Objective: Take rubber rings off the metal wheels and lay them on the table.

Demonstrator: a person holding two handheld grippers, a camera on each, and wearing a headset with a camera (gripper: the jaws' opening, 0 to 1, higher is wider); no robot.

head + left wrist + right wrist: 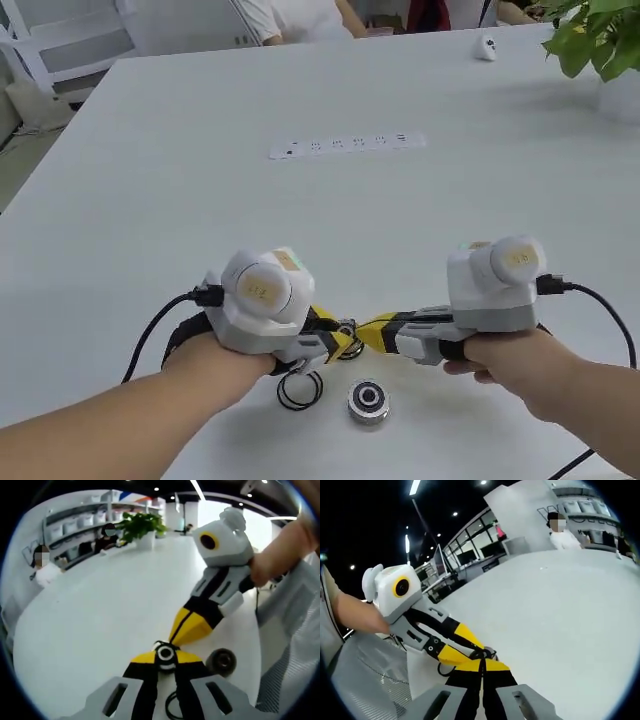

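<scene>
A small metal wheel [347, 328] with a black rubber ring on it hangs just above the table between the two grippers. My left gripper [338, 340] is shut on the wheel [166, 655], its yellow tips on either side. My right gripper [363, 333] comes in from the right with its jaws shut on the rubber ring at the wheel's edge [489, 653]. Below them, loose black rubber rings [300, 390] lie on the white table [300, 220], with a second metal wheel [369, 400] beside them, also seen in the left gripper view [221, 661].
A white power strip [347, 145] lies mid-table. A potted plant [600, 40] stands at the far right corner, a small white object [486, 46] near it. People sit along the far edge. Black cables trail from both grippers towards me.
</scene>
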